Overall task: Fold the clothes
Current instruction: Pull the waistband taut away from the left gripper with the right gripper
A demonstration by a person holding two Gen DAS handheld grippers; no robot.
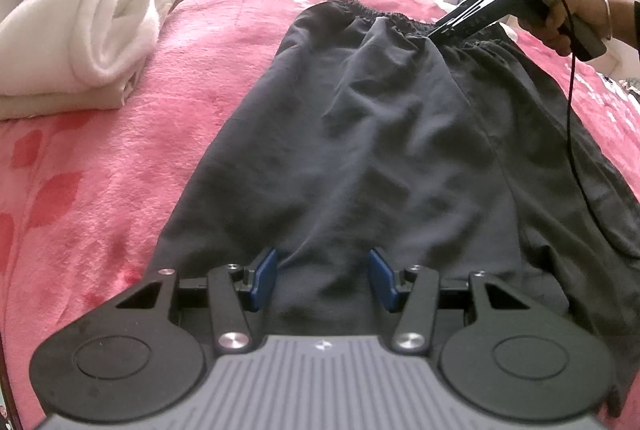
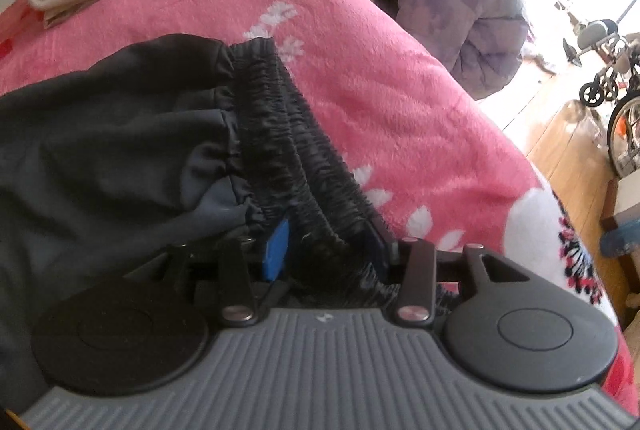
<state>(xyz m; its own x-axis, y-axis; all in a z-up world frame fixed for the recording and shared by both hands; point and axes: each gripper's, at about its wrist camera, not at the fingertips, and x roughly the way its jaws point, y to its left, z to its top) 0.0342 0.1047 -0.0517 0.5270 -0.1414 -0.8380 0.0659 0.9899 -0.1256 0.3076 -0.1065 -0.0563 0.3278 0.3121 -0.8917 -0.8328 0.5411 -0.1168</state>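
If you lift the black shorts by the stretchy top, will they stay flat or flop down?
Probably flop: the black shorts lie wrinkled and limp on the pink blanket. They look thin, so likely light. The gathered waistband should give the right gripper decent grip.

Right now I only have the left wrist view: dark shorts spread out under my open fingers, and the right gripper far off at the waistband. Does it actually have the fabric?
Observer: Yes. In the right wrist view the elastic waistband runs between the right gripper's blue pads, and it is bunched up there.
Operator: Both layers, or just the top one?
Observer: I see two gathered bands side by side going in, so probably both. The far pad is mostly hidden by the cloth, so I cannot be sure.
Operator: Any room beyond the waistband to pull?
Observer: Some. The pink blanket carries on past it, then drops off to a wooden floor.
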